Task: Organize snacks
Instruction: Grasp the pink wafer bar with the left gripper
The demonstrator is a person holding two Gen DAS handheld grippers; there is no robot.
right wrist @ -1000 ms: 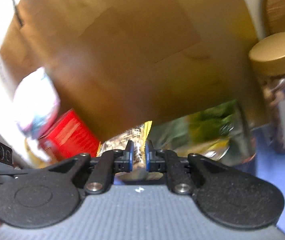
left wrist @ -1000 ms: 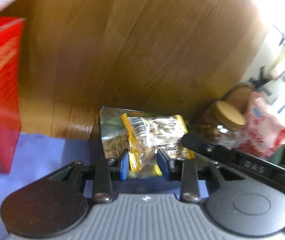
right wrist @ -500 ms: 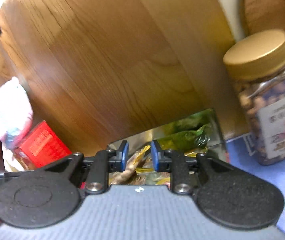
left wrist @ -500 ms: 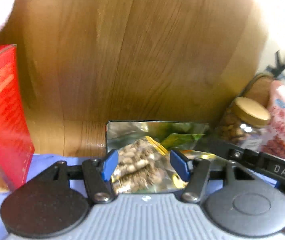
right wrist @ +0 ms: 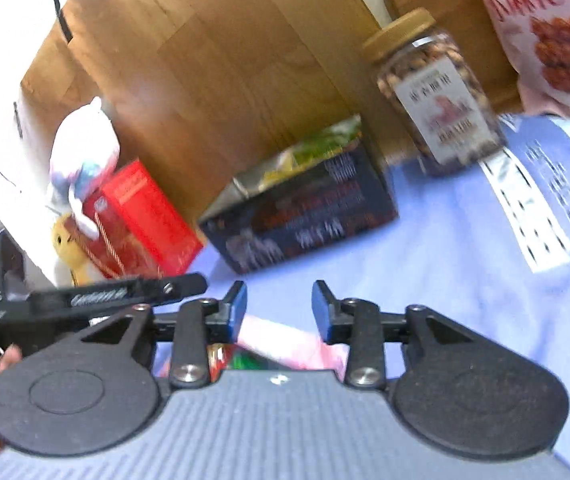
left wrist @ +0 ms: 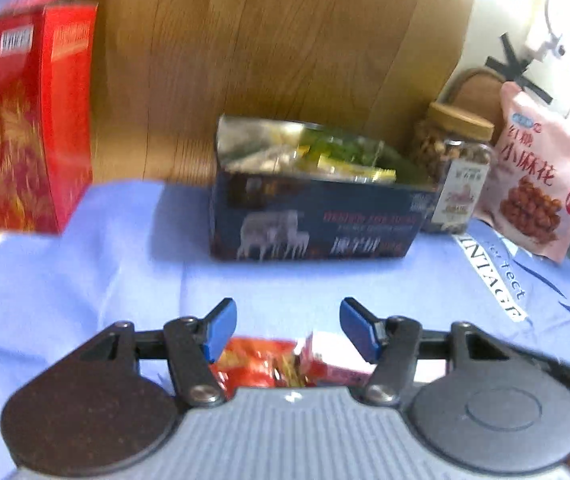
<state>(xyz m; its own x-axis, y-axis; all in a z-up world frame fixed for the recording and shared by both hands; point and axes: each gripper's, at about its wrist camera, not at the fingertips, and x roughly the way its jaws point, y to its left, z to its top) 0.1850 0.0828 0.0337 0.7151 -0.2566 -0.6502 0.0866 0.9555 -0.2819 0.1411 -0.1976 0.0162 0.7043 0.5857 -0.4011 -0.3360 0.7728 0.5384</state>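
Note:
A dark blue open box (left wrist: 317,220) stands on the lilac cloth against the wooden board, filled with small snack packets (left wrist: 337,156). It also shows in the right wrist view (right wrist: 305,220). My left gripper (left wrist: 287,330) is open and empty, well back from the box. Red and pink snack packets (left wrist: 269,364) lie on the cloth just under its fingers. My right gripper (right wrist: 279,306) is open and empty, with a pink packet (right wrist: 281,344) and a red and green one below it. The left gripper's arm (right wrist: 101,292) shows at the left of the right wrist view.
A red gift box (left wrist: 33,120) stands at the left, with a white plush toy (right wrist: 85,144) on it. A jar of nuts with a gold lid (left wrist: 453,168) and a pink snack bag (left wrist: 541,184) stand to the right of the box. A wooden board (left wrist: 269,40) backs everything.
Both grippers opened, letting a nut packet drop into the box, then pulled back and away from it. Loose packets on the cloth now show under the fingers.

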